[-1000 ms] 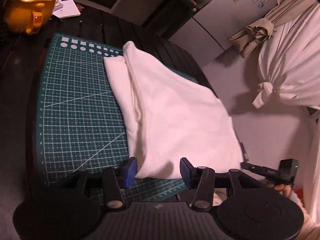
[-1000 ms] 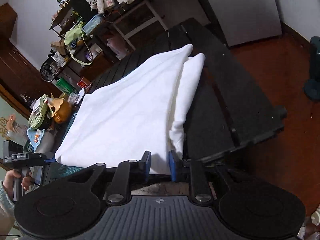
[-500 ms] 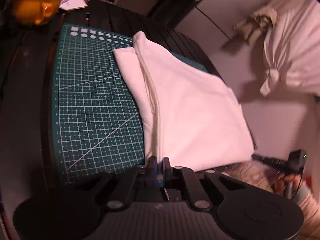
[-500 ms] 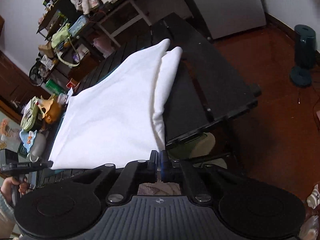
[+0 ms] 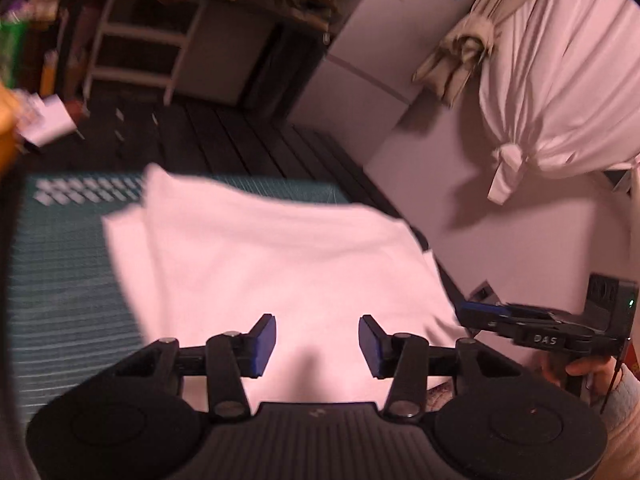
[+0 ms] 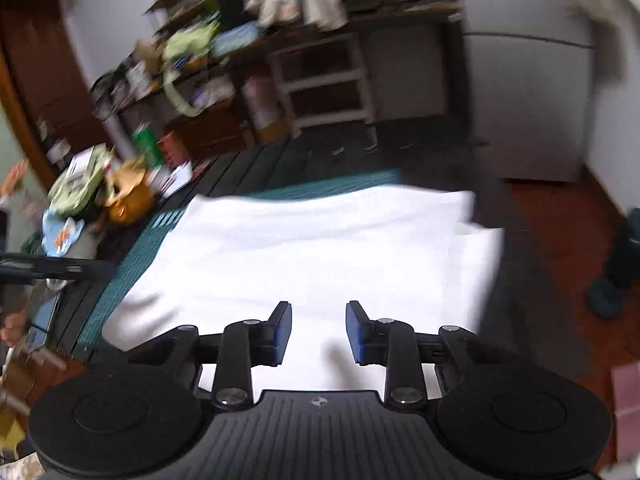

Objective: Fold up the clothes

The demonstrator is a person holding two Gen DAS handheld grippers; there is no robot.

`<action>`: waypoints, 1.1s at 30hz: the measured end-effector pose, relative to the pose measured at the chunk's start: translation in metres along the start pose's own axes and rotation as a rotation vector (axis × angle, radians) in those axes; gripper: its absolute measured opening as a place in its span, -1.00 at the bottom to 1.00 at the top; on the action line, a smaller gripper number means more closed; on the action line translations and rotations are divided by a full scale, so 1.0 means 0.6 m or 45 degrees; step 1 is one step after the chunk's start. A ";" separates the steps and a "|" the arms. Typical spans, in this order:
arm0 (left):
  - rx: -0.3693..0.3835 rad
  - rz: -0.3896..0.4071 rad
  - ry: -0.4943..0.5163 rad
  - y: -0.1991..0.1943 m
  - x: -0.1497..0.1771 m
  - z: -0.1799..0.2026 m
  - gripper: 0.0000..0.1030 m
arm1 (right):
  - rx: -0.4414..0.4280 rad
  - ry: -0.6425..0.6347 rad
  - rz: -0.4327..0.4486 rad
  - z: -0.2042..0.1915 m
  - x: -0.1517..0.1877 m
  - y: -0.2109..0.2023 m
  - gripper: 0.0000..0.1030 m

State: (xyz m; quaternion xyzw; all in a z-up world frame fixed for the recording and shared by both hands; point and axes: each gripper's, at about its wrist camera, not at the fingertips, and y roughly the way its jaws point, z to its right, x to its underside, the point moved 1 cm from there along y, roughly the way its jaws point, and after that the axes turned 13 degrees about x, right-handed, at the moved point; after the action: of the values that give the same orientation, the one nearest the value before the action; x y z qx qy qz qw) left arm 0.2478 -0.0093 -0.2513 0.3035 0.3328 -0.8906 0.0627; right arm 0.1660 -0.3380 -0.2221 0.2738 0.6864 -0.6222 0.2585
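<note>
My left gripper [image 5: 316,340] wide, empty; my right gripper [image 6: 318,332] wide, empty. Cloth [image 5: 272,256] folded flat on mat [image 5: 60,280], near table edge. Either mid-fold or done; can't tell.

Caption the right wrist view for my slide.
Open right gripper above folded white cloth on green cutting mat.

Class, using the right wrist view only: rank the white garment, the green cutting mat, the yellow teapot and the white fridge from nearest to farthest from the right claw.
1. White garment: directly under and ahead of the right claw.
2. Green cutting mat: just beyond the garment's edges, left and behind.
3. Yellow teapot: on the table, far left.
4. White fridge: against the back wall, right.
</note>
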 end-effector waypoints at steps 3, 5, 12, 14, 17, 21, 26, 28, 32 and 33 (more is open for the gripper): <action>-0.040 -0.073 -0.076 0.018 0.012 -0.034 -0.20 | 0.039 0.056 -0.134 0.029 0.010 0.039 -0.44; 0.034 -0.019 -0.209 -0.017 0.019 -0.064 -0.17 | 0.006 0.136 -0.146 0.065 0.012 0.029 -0.44; -0.032 0.256 -0.479 -0.115 -0.053 -0.179 0.02 | 0.031 0.697 -0.081 0.243 -0.052 0.058 0.33; -0.042 0.223 -0.491 -0.100 -0.066 -0.196 0.02 | 0.019 0.742 -0.113 0.262 -0.069 0.088 0.32; -0.058 0.173 -0.508 -0.077 -0.087 -0.220 0.02 | -0.028 0.742 -0.152 0.264 -0.089 0.130 0.32; -0.080 0.107 -0.531 -0.047 -0.114 -0.253 0.03 | -0.032 0.660 -0.206 0.239 -0.106 0.164 0.32; -0.104 0.052 -0.443 -0.010 -0.147 -0.259 0.06 | 0.014 0.548 -0.191 0.208 -0.111 0.171 0.34; -0.088 0.046 -0.413 0.004 -0.153 -0.257 0.06 | 0.023 0.534 -0.188 0.206 -0.117 0.176 0.34; -0.117 0.004 -0.345 0.022 -0.157 -0.240 -0.85 | 0.047 0.415 -0.186 0.187 -0.128 0.182 -0.80; -0.128 0.004 -0.354 0.024 -0.155 -0.238 -0.86 | 0.055 0.396 -0.187 0.184 -0.131 0.185 -0.85</action>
State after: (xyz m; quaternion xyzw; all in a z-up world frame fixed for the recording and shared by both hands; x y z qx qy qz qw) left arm 0.3988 0.0613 -0.2903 0.1741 0.3645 -0.9062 0.1247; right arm 0.3015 -0.4436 -0.2566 0.3214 0.7226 -0.6042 0.0972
